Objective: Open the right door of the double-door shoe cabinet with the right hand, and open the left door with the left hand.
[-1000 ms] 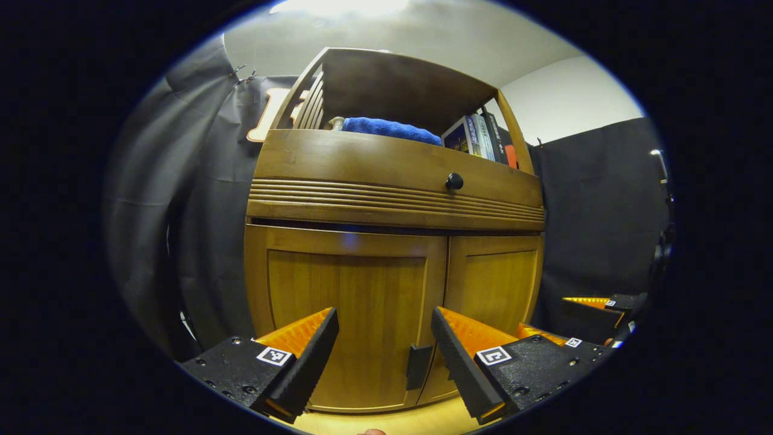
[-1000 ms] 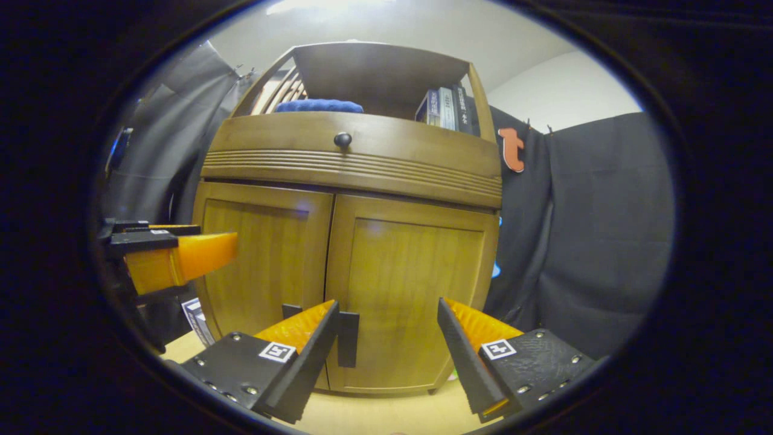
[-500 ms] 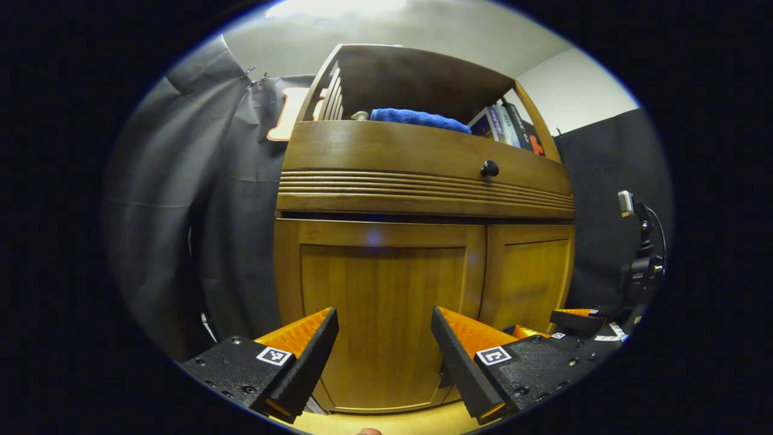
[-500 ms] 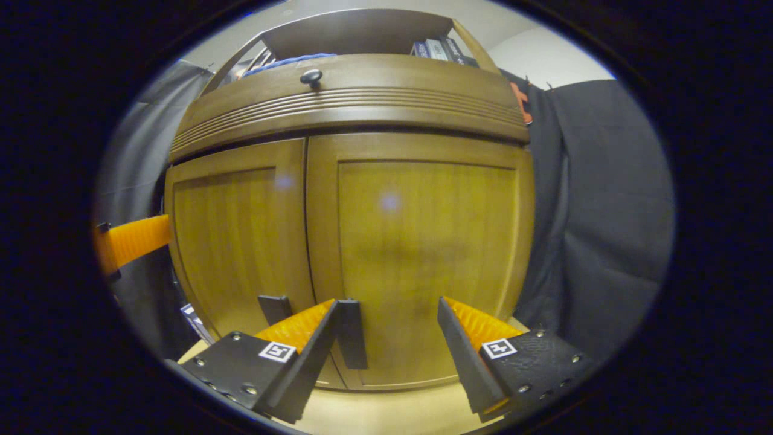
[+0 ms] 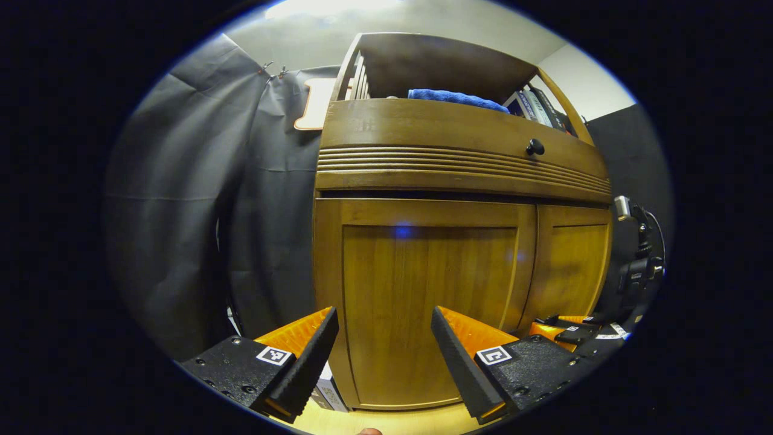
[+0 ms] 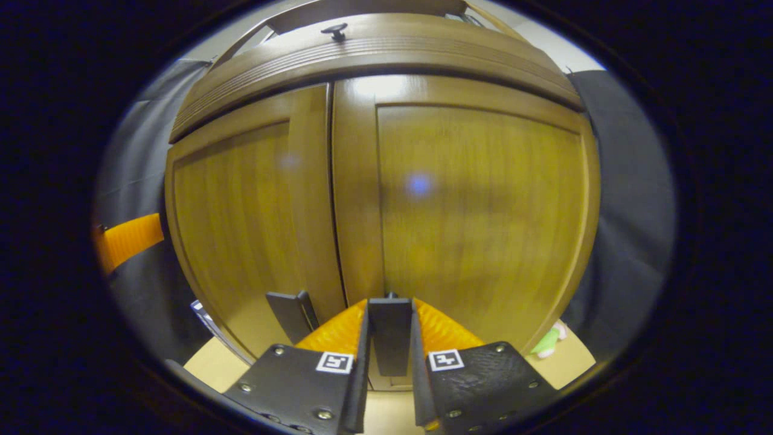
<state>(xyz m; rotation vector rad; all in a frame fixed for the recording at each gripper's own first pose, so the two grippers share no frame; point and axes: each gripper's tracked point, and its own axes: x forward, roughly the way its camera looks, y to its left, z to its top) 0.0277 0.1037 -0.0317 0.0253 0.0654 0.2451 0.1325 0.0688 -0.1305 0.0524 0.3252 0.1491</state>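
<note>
two doors, two handles: the right tool (image 6: pixel 389 350) has now clamped the right door's handle (image 6: pixel 390 335); the left tool (image 5: pixel 384 350) stays spread before the left door (image 5: pixel 423 302).

Both views low, tilted up; right nearer; share cabinet doors (image 5: pixel 477 284) (image 6: pixel 386 193), seemingly.

No readable text, book spines (image 5: pixel 537 106) on the cabinet shelf too blurred
</note>
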